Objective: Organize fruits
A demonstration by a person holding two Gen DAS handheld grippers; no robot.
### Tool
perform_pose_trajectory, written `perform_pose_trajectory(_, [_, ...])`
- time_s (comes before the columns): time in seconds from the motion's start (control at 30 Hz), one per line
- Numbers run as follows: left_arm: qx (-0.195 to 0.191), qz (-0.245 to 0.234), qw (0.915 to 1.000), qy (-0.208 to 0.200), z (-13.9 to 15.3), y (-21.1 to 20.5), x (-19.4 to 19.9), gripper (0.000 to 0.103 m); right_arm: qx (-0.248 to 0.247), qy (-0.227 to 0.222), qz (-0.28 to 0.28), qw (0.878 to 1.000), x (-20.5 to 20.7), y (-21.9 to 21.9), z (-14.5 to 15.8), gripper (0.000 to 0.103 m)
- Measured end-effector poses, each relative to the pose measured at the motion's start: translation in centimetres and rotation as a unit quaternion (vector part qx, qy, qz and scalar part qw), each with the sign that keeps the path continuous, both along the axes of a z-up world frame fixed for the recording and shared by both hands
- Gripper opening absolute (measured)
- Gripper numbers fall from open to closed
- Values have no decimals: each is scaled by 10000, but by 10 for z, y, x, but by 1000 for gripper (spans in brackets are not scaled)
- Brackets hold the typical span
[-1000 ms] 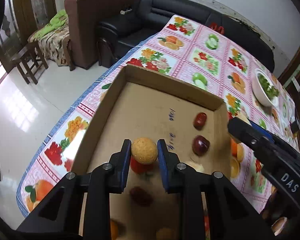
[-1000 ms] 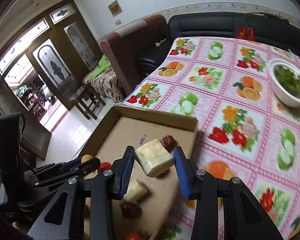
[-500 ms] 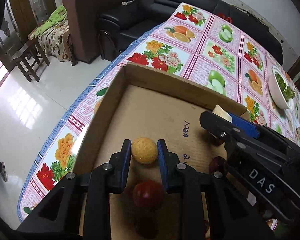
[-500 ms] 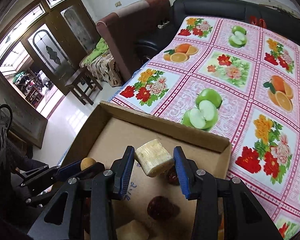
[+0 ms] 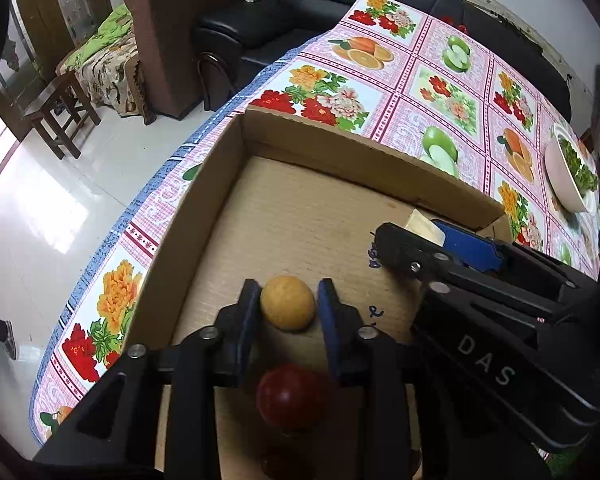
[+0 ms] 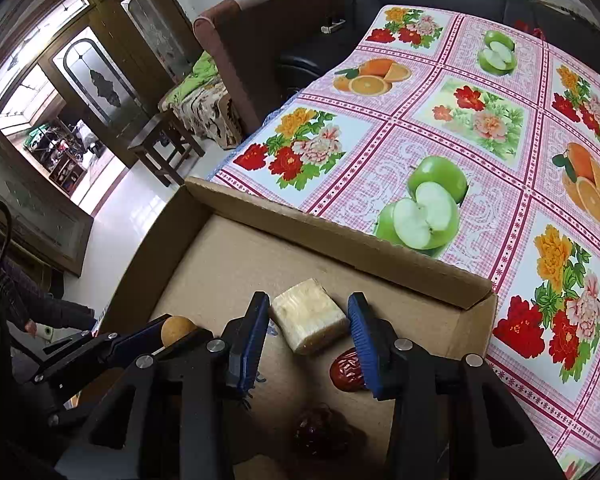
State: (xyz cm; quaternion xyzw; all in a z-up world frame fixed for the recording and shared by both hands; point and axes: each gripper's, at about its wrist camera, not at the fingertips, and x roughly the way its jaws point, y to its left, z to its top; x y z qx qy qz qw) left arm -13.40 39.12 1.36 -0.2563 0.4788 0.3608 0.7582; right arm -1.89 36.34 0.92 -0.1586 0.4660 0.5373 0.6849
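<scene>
My left gripper [image 5: 287,307] is shut on a round yellow-orange fruit [image 5: 287,303] over the left part of a shallow cardboard box [image 5: 300,216]. A red round fruit [image 5: 290,394] lies below it in the box. My right gripper [image 6: 310,320] is shut on a pale yellow cut fruit chunk [image 6: 310,316] above the box's far right corner [image 6: 472,292]. In the left wrist view that gripper [image 5: 428,236] reaches in from the right. A red date [image 6: 346,370] and a dark wrinkled fruit [image 6: 320,432] lie on the box floor. The left gripper [image 6: 140,340] shows at lower left.
The box stands at the edge of a table with a fruit-and-flower cloth [image 6: 460,120]. A white bowl of greens [image 5: 572,176] sits far right. A black sofa [image 5: 260,20], a brown armchair [image 6: 268,32] and a wooden stool [image 5: 60,112] stand beyond the table edge.
Both grippers have moved forward toward the box's far side, each keeping its fruit. The right gripper has dropped closer to the far right corner.
</scene>
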Motion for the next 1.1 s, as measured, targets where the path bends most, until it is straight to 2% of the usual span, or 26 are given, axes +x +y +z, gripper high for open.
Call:
perform_pose_trajectory(0.07, [24,-26,10000,10,-1,-2,1,44,-29,4,-3,10000,0,0,-1,42])
perform_pose_trajectory(0.3, [129,-46,9999,5,3,-14,-5,44,-64,10,14,10000,-3,-2,2,45])
perform_pose_trajectory(0.4, [191,-12,9998,-51,10,-19,-10,44,-7,9,-43,10000,-4,-8,8,54])
perform_pose_trajectory(0.47, [266,-4,9996,-99,17,-24,-13,44,71,15,-85,9999,-2,-13,13,55])
perform_pose_trajectory(0.67, [434,-54,9985,-317,38,-48,-28,51,303,42,-129,9994,-5,-39,30,55])
perform_pose_trajectory(0.77, [463,-89,9981,-390,45,-60,-35,51,398,39,-133,9991,-8,-53,36,55])
perform_pose_trajectory(0.9, [496,-157,9977,-427,52,-76,-43,51,587,-30,-62,9983,-17,-76,41,63])
perform_pose_trajectory(1.1, [678,-185,9965,-460,62,-99,-54,51,720,-145,25,9973,-29,-108,49,63])
